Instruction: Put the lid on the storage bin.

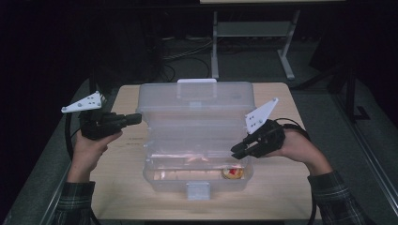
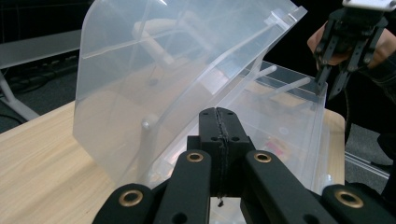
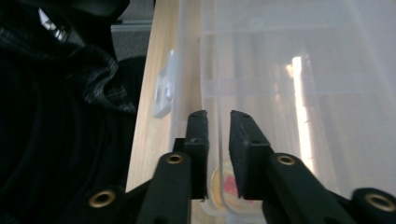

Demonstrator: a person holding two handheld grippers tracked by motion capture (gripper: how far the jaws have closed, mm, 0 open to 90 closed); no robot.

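Translucent plastic storage box (image 1: 197, 140) sits mid-table with its lid (image 1: 197, 101) swung up and back; the job reads as opening or steadying this box.

Nearest the right gripper (image 1: 239, 151): the box's right side wall (image 3: 215, 154) runs straight up between its two jaws. Jaws stand slightly apart, a visible gap each side of the rim, so pads don't look to be pressing the plastic. Just below the jaw tips, inside the box, lies a small round yellow item with a red centre (image 3: 229, 186), also seen at the front right corner of the base (image 1: 233, 173). Left of the jaws, outside the wall, the white front latch (image 3: 166, 93) hangs over the light wooden table (image 3: 152, 121).

Left gripper (image 2: 219, 122): jaws fully together, nothing between them, tips pointed at the lid's left edge (image 2: 140, 93). From the high view its tips sit just beside the left end of the lid (image 1: 133, 118); touching or not, can't tell. Farther past the lid, the other gripper shows at the far wall (image 2: 343, 60).

Doing the step well, as I judge it:
- right gripper: if letting go, spread wider before pulling away so the pads don't drag the thin wall and shift the box.
- draw it back along the jaw line, not sideways across the rim.
- left gripper: keep the closed tips bracing the lid edge so it doesn't drop forward.
- watch the round item near the right jaws; don't knock it.
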